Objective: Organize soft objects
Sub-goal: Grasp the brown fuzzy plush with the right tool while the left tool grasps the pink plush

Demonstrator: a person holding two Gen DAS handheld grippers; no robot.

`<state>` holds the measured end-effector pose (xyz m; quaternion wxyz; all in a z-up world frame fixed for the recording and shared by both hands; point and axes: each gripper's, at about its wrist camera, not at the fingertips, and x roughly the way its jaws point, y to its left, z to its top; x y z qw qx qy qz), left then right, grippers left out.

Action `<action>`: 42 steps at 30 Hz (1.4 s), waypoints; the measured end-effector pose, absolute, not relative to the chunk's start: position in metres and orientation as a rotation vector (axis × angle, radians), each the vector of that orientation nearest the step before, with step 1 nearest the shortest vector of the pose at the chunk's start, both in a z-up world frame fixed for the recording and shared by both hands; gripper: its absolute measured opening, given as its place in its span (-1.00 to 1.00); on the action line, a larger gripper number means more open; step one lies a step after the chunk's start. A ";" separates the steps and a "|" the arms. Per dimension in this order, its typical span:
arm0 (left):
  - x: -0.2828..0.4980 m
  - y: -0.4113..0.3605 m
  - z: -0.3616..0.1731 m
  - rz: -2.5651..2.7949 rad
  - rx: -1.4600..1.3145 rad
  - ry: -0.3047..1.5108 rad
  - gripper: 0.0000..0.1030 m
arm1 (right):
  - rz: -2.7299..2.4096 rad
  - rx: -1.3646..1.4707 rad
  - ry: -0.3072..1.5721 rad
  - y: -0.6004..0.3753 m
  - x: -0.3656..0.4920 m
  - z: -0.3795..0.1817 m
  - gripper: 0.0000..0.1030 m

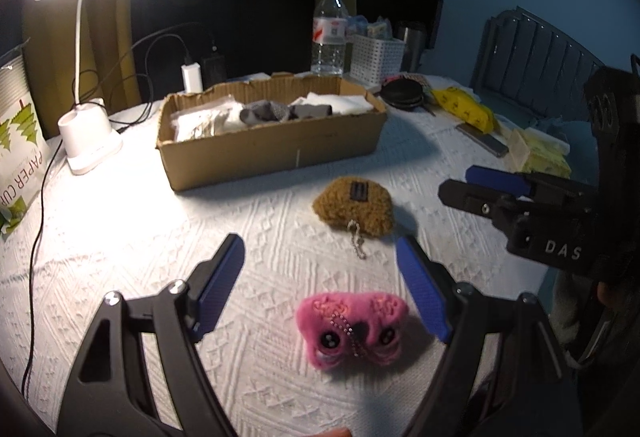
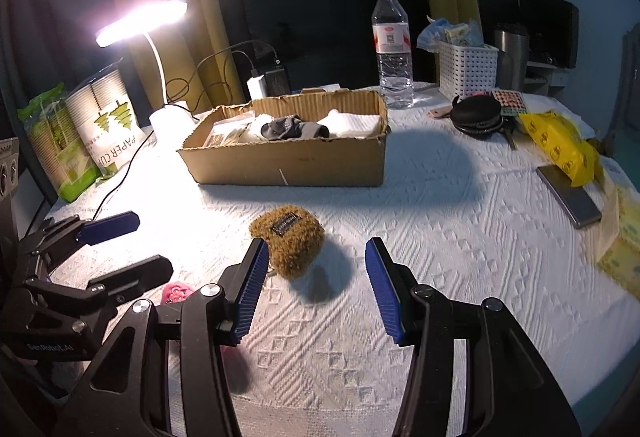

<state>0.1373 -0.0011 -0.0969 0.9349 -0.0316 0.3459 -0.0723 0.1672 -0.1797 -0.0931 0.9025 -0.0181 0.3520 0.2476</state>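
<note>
Left wrist view
Left hand-held gripper (image 1: 320, 277): I am holding it spread, nothing between its pads.
Pink plush (image 1: 352, 333): it is lying on the white tabletop (image 1: 120, 237) near the front edge, between my spread fingers but untouched.
Brown plush (image 1: 354, 211): it is sitting nearer the middle, in front of the cardboard box (image 1: 272, 141).

Right wrist view
Right hand-held gripper (image 2: 316, 277): I am holding it spread and empty.
Brown plush (image 2: 290, 245): it is lying just beyond my left finger, apart from the box (image 2: 288, 157).
Pink plush (image 2: 176, 292): it is showing only partly behind the finger.
</note>
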 end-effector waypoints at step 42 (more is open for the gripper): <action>0.163 0.058 -0.139 -0.152 -0.105 0.832 0.06 | 0.514 -0.110 0.868 -0.121 0.217 -0.136 0.04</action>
